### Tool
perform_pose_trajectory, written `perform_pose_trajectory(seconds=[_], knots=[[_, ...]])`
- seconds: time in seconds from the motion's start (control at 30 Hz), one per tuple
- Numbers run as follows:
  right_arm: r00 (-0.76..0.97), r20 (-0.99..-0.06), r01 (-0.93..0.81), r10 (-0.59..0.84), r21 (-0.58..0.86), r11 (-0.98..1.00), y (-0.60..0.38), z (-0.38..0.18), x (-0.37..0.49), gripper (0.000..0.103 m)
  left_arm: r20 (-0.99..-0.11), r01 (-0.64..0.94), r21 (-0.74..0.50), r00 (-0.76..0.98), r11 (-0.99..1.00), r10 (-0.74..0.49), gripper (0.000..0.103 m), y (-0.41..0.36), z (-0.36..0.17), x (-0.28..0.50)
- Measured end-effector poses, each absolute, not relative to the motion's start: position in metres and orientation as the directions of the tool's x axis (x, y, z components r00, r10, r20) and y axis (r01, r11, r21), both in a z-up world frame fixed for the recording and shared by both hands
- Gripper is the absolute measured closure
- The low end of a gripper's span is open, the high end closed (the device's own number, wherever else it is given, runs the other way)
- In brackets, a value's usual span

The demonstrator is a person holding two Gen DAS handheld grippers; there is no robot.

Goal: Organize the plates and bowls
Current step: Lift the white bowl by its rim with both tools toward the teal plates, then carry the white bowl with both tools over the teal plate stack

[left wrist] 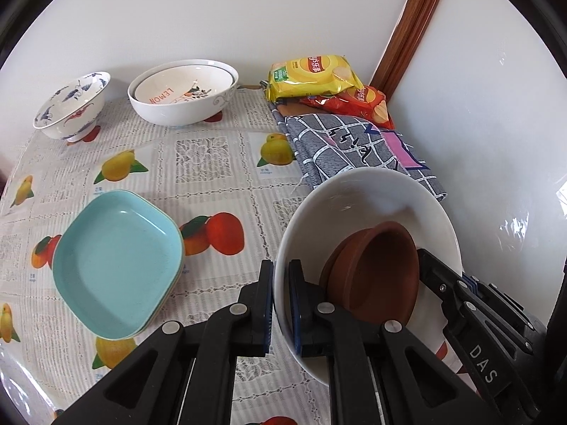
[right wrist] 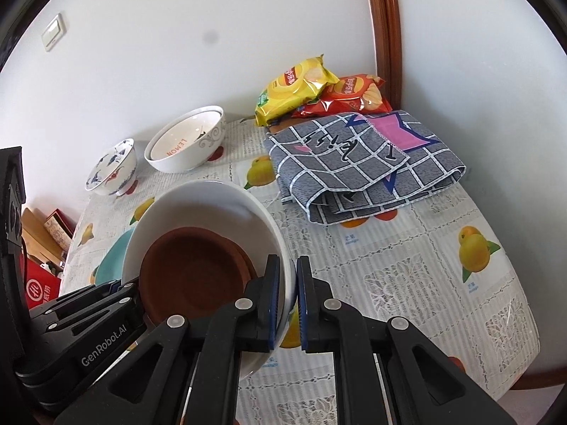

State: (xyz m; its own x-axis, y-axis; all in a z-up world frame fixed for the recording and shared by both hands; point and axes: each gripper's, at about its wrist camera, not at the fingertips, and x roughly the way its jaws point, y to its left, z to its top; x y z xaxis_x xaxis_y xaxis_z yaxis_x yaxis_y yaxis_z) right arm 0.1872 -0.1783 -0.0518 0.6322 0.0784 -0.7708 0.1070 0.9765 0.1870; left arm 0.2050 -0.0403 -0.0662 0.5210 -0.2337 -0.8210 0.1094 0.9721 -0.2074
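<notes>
Both grippers hold one large white bowl by its rim, above the table. My left gripper is shut on its left rim. My right gripper is shut on the bowl's right rim. Inside lie brown clay saucers, also seen in the right wrist view, tilted against the wall. A stack of teal square plates lies on the table to the left. A white bowl with "LEMON" lettering and a blue-patterned bowl stand at the back.
A folded grey checked cloth lies at the back right, with yellow and red chip bags behind it against the wall. The fruit-print tablecloth covers the table. Boxes stand past the left edge.
</notes>
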Motion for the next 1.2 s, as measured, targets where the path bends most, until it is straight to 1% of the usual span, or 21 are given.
perform_pose_trajectory(seconds=[1.2], knots=[[0.629,-0.762,0.011,0.154,0.207,0.978,-0.087,-0.048,0.206,0.094,-0.815,-0.014,-0.228,0.550,0.974,-0.183,0.094,0.058,-0.065,0.199]])
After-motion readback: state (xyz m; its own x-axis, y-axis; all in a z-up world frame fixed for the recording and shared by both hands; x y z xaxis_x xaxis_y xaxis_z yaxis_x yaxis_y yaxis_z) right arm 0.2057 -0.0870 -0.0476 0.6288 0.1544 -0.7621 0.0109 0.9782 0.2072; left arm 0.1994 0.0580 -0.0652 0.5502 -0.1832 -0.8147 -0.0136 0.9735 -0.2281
